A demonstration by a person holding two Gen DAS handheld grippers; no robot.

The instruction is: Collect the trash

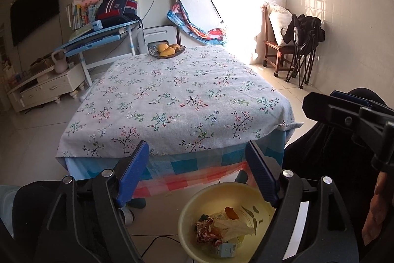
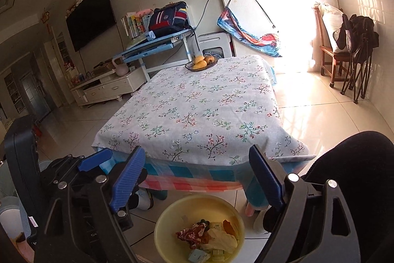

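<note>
Yellow plastic is what sits nearest to me: a round basin (image 1: 194, 211) on the tiled floor, just in front of the near edge of the surface (image 1: 172, 100), and the trash (image 1: 221, 228) lies heaped inside it, crumpled red-patterned wrapper, pale paper, an orange scrap and a small blue carton. My left tool (image 1: 197, 174) hangs above the basin with its blue fingers (image 1: 134, 171) spread wide apart and nothing between them. My right tool (image 2: 195, 179) is likewise spread wide and has hold of nothing; in its own view the same basin (image 2: 170, 216) and trash (image 2: 209, 238) show below it, between the two pads. From the left view the right tool appears at the right edge, off to the side and higher. A floral cloth covers the surface, with a checked blue and orange cloth hanging under it at the near side. At the far end, left of centre, a dark fruit bowl (image 1: 167, 51) holds yellow fruit.
</note>
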